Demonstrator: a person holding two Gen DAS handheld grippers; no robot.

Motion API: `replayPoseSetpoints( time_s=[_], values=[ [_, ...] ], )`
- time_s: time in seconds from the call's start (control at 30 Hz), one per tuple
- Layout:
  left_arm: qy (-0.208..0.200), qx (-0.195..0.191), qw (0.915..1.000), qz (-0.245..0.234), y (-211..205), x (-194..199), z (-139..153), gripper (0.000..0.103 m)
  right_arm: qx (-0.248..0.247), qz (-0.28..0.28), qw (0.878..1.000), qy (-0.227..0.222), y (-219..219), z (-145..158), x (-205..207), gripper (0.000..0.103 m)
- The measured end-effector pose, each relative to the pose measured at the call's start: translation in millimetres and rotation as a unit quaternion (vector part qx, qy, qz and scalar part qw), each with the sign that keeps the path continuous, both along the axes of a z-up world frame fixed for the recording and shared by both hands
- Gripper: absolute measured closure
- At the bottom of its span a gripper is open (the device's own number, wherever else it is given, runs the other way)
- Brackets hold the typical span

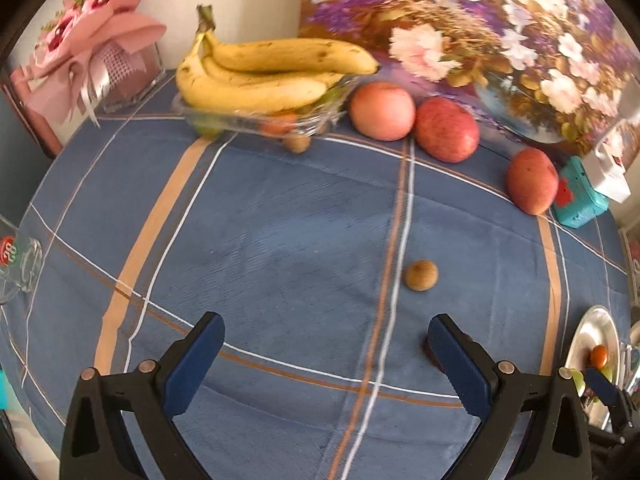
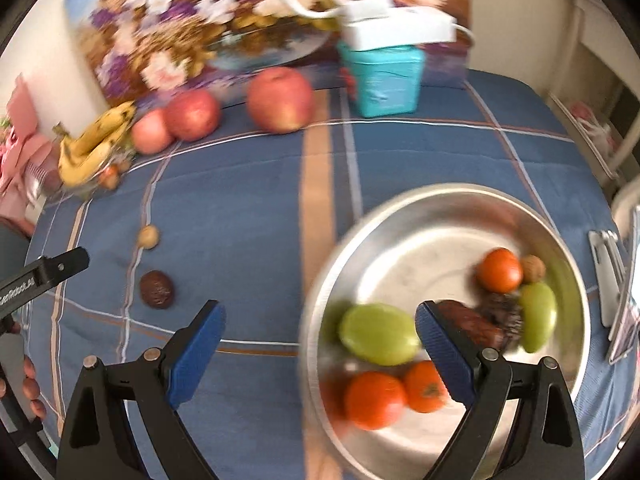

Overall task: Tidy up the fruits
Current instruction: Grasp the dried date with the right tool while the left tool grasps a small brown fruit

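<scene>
In the left wrist view my left gripper (image 1: 326, 344) is open and empty above the blue cloth. A small tan fruit (image 1: 420, 275) lies just beyond its right finger, and a dark fruit (image 1: 430, 354) is half hidden behind that finger. Three red apples (image 1: 382, 110) (image 1: 446, 129) (image 1: 532, 181) lie at the back beside a glass bowl (image 1: 256, 122) carrying bananas (image 1: 264, 74). In the right wrist view my right gripper (image 2: 320, 332) is open and empty over the near rim of a metal plate (image 2: 432, 208) holding green fruit (image 2: 378, 334), orange fruit (image 2: 374, 400) and dark fruit.
A floral picture (image 1: 480, 32) leans against the back wall. A teal box (image 2: 380, 80) with a white box on top stands near the apples. A pink bouquet box (image 1: 92, 52) is at the back left. A glass (image 1: 20, 264) sits at the left edge.
</scene>
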State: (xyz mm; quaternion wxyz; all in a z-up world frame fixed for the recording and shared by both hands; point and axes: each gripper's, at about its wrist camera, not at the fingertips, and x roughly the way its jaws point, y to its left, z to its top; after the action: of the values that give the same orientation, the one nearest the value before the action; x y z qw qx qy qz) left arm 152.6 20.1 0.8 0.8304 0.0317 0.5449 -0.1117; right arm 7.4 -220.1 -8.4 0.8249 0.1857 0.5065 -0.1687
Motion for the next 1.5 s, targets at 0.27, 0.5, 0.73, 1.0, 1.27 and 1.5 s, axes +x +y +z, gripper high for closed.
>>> replayPoseSetpoints(
  time_s=[0.27, 0.5, 0.73, 1.0, 1.27, 1.5],
  values=[
    [0.03, -0.028, 0.9991, 0.014, 10.2, 15.3, -18.3, 0.0, -0.002, 0.086, 0.996, 0.012, 52.9, -8.2, 45.2, 0.007],
    [0.036, -0.052, 0.9977, 0.024, 11.8, 26.1, -25.5, 0.001, 0.012, 0.124, 0.992, 0.011, 76.4, -16.2, 80.9, 0.007],
    [0.038, -0.106, 0.9936, 0.01, -0.7, 30.1, -31.3, 0.002, 0.014, 0.15, 0.988, 0.02, 95.1, -33.9, 97.6, 0.018],
    [0.03, -0.132, 0.9902, -0.034, -30.9, 28.7, -38.1, 0.029, 0.018, 0.161, 0.987, 0.024, 100.4, -46.4, 100.1, 0.028],
    [0.027, -0.14, 0.9871, -0.074, -52.5, 26.4, -38.5, 0.062, 0.019, 0.163, 0.986, 0.024, 100.1, -51.5, 102.2, 0.031],
    [0.044, -0.158, 0.9839, -0.071, -54.7, 26.2, -45.1, 0.081, 0.026, 0.165, 0.986, 0.018, 97.2, -48.7, 101.6, 0.044]
  ],
)
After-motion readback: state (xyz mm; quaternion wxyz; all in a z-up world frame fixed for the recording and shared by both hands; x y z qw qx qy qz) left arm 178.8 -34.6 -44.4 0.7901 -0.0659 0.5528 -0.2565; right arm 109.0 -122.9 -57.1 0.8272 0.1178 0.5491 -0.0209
